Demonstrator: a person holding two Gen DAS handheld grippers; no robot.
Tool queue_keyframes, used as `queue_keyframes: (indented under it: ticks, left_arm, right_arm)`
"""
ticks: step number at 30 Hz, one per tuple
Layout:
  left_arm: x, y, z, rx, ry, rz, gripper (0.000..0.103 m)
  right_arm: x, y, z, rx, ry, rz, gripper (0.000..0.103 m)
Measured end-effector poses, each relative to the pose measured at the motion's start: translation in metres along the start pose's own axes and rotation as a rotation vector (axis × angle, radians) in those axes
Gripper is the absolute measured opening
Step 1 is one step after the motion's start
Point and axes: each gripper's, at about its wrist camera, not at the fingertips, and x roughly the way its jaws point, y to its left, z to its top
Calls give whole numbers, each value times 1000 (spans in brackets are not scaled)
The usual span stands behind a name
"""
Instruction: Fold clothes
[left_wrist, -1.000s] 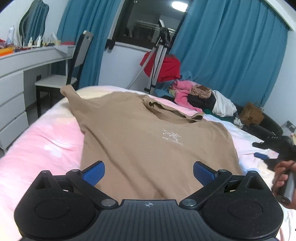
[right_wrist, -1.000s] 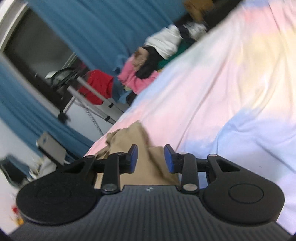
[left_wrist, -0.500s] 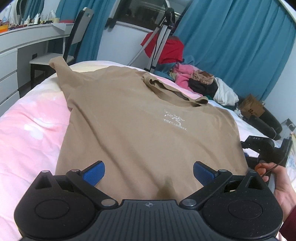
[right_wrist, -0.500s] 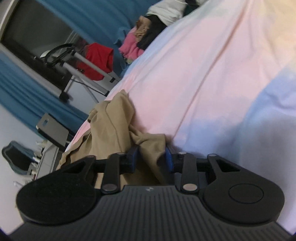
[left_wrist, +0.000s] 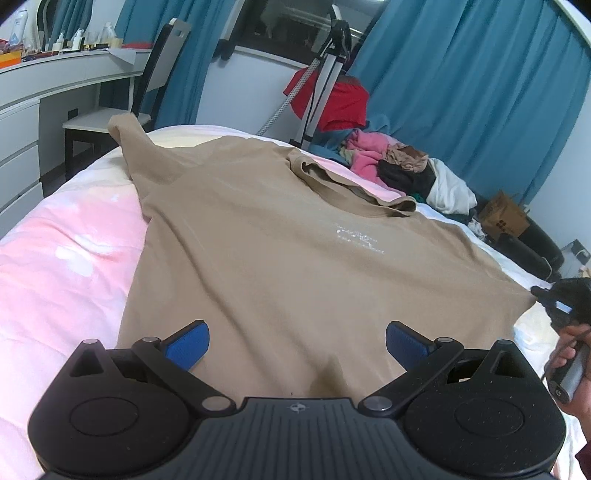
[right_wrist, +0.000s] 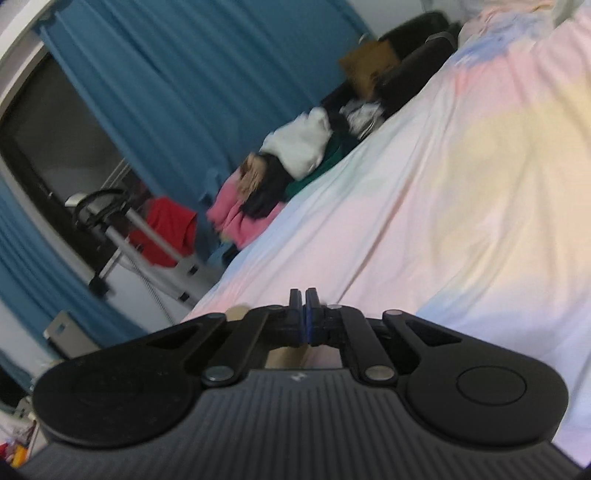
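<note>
A tan T-shirt (left_wrist: 280, 258) lies front side up and spread flat across a bed (left_wrist: 62, 251) covered in a pastel pink, yellow and pale blue sheet. Its neckline is rumpled into a raised fold at the far side; one sleeve reaches toward the far left corner of the bed, and the opposite corner is drawn out taut to a point at the right. A small white print sits on the chest, too blurred to read.

The right gripper (left_wrist: 543, 293) meets that taut corner, and a hand (left_wrist: 570, 363) shows below it at the frame's edge. In the right wrist view the right gripper's jaws are pressed together, blue pads meeting; a scrap of tan cloth shows just behind the fingers, but whether cloth lies between the pads cannot be told there. The left gripper (left_wrist: 297, 343) hovers over the near hem with its jaws spread wide, nothing between them.

Bare sheet lies open to the left of the shirt and, in the right wrist view, broadly to the right. Along the bed's far edge sits a pile of clothes (left_wrist: 402, 170) in pink, black, white and green. Beyond it stand a metal stand (left_wrist: 325, 74) draped with a red garment (left_wrist: 340, 103), blue curtains (left_wrist: 461, 85) and a cardboard box (left_wrist: 504, 216). A chair (left_wrist: 147, 92) and a white desk (left_wrist: 48, 92) stand off the bed's left corner.
</note>
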Motion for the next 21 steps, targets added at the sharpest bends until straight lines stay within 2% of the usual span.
queue_keyframes:
  ticks: [2, 5, 12, 13, 14, 15, 17, 21]
  left_arm:
    - [-1, 1, 0, 4, -1, 2, 103]
    - [-3, 1, 0, 9, -3, 6, 103]
    - [-3, 2, -2, 4, 3, 19, 103]
    - [-3, 3, -3, 5, 3, 20, 103]
    - [-2, 2, -3, 8, 4, 23, 103]
    - [-2, 2, -4, 10, 7, 24, 103]
    - [-1, 2, -4, 12, 12, 22, 103]
    - [2, 1, -5, 18, 18, 15, 103]
  right_arm:
    - [-7, -4, 3, -6, -11, 10, 3]
    - [-4, -8, 6, 0, 18, 22, 3]
    - [34, -35, -10, 113, 163, 9, 9]
    - [39, -37, -13, 113, 174, -1, 15]
    - [44, -40, -15, 113, 180, -10, 27]
    - [48, -42, -17, 113, 185, -19, 34]
    - [52, -46, -20, 138, 175, -13, 59]
    - [58, -49, -22, 201, 186, 36, 63]
